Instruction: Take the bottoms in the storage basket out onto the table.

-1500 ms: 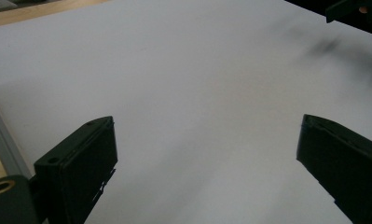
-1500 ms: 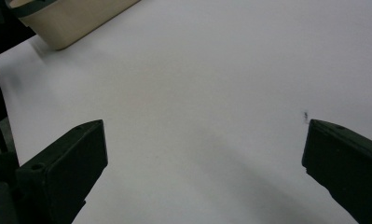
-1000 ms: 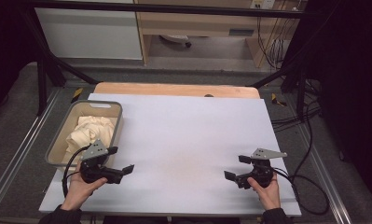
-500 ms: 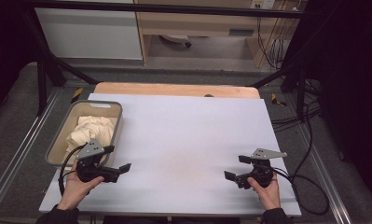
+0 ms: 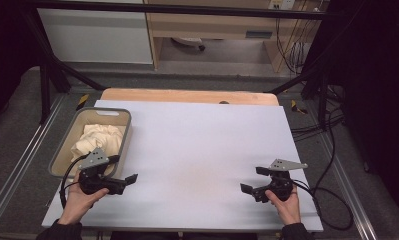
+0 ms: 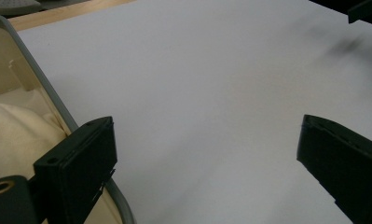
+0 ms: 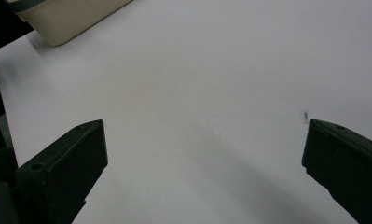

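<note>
cloth (image 5: 98, 141) half hidden inside bin (image 5: 114, 112)

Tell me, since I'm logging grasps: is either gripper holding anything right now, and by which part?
Nothing is held. The left gripper beside the bin of cream cloth and the right gripper both have jaws wide apart over the bare white tabletop.
</note>
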